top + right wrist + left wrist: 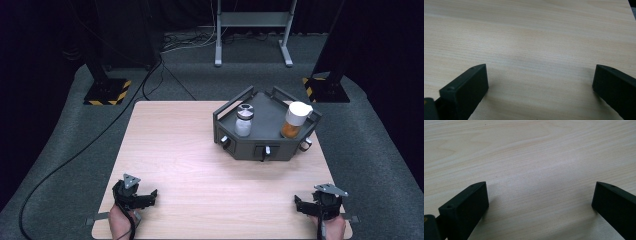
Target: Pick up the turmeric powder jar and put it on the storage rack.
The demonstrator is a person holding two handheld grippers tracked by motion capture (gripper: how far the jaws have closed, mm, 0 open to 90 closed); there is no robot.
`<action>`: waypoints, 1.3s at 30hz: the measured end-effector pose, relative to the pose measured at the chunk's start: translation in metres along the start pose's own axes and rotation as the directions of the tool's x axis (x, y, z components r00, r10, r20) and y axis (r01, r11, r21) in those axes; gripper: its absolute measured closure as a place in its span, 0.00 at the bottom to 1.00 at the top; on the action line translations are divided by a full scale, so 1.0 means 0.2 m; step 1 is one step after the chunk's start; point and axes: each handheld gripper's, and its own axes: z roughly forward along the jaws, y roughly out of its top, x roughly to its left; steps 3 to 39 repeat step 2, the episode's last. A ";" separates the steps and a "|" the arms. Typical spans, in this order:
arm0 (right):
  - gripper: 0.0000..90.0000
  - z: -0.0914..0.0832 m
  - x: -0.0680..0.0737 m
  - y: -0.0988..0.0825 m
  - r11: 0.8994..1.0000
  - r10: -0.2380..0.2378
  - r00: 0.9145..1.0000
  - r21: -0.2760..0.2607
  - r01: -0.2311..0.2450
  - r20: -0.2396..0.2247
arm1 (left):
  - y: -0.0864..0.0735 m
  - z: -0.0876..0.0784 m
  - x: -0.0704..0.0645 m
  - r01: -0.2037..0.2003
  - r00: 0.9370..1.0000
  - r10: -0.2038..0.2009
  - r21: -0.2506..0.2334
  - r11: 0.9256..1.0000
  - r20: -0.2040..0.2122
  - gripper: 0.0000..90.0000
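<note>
On the far right of the surface (190,165) I see a dark tray (267,120) holding two jars, both upright and apart. The left jar (243,120) is clear with a metal lid and something white inside; the right jar (296,119) has a white lid and orange contents. My left gripper (150,197) rests at the near left corner and my right gripper (299,204) at the near right, both spread wide over bare wood, well apart from the tray. Grey carpet and dark stands surround the surface.
</note>
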 end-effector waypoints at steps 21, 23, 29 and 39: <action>0.00 0.00 0.01 0.00 1.000 0.002 1.000 -0.004 -0.002 0.019 | 0.00 0.00 0.00 0.000 1.000 0.000 0.000 1.000 0.000 0.01; 0.00 0.00 0.01 0.00 1.000 0.002 1.000 -0.004 -0.002 0.019 | 0.00 0.00 0.00 0.000 1.000 0.000 0.000 1.000 0.000 0.01; 0.00 0.00 0.01 0.00 1.000 0.002 1.000 -0.004 -0.002 0.019 | 0.00 0.00 0.00 0.000 1.000 0.000 0.000 1.000 0.000 0.01; 0.00 0.00 0.01 0.00 1.000 0.002 1.000 -0.004 -0.002 0.019 | 0.00 0.00 0.00 0.000 1.000 0.000 0.000 1.000 0.000 0.01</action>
